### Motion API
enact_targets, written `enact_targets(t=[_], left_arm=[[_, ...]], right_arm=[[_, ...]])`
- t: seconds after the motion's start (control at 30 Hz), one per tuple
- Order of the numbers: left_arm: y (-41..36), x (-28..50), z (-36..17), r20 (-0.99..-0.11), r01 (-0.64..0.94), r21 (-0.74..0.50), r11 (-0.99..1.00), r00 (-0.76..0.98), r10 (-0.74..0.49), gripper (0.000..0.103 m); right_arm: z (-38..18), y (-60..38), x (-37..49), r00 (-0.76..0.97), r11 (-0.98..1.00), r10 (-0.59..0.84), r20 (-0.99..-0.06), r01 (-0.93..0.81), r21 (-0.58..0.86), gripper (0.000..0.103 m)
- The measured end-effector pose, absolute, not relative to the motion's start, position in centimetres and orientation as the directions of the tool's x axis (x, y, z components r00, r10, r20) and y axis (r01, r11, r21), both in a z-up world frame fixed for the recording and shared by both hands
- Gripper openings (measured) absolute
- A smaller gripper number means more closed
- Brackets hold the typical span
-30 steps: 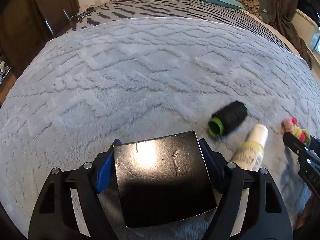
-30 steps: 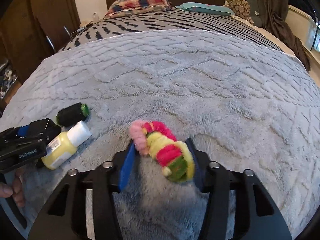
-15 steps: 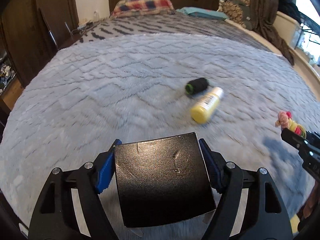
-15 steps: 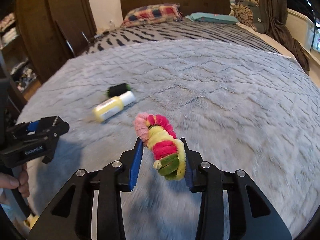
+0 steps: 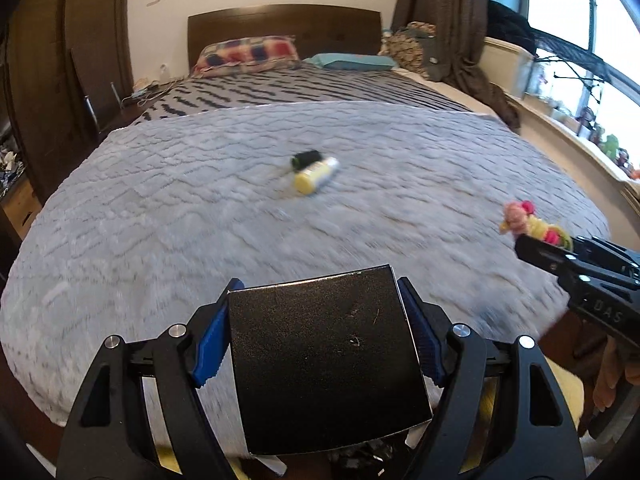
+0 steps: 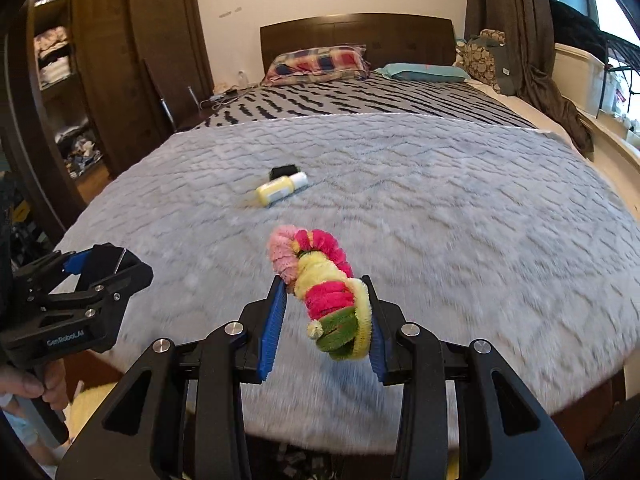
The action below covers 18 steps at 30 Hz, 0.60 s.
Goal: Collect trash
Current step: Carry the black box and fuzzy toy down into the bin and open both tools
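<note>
My left gripper [image 5: 318, 300] is shut on a flat black box [image 5: 328, 360] and holds it above the near edge of the bed; it also shows in the right wrist view [image 6: 102, 260]. My right gripper [image 6: 324, 300] is shut on a twisted pink, yellow and green pipe-cleaner bundle [image 6: 320, 288], also seen in the left wrist view [image 5: 532, 226]. A yellow bottle with a white cap [image 5: 316, 174] [image 6: 280, 190] and a black thread spool [image 5: 306, 157] [image 6: 284, 171] lie together in the middle of the grey blanket [image 6: 440, 220].
The bed has a dark headboard [image 6: 356, 36], a plaid pillow [image 6: 320, 62] and a teal pillow [image 6: 424, 72] at the far end. A dark wardrobe [image 6: 100, 80] stands left. A window ledge [image 5: 568, 136] runs along the right. Something yellow [image 5: 560, 384] lies on the floor below.
Both grippers have pulled back and up from the bed, each keeping its hold. The bottle and spool now look far away in the middle of the blanket.
</note>
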State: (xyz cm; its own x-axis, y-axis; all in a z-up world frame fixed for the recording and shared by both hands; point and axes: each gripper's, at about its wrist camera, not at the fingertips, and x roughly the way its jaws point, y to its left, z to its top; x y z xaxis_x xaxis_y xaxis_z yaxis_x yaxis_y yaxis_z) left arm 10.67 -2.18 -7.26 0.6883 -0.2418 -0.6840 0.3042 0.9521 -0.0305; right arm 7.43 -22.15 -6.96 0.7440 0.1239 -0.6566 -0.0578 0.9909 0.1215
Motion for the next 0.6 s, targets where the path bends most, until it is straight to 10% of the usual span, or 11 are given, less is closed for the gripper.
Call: enact_targets(t=[0.6], left_arm=[[-3.2,0.3,-18.2,-0.806,0.37,-0.079,0.926,0.523,-0.278,0.073]], right_arm=[[-16.9,-20.8,-0.9,0.601,0.984,0.154,-0.784,-0.024,0.175,0.038]])
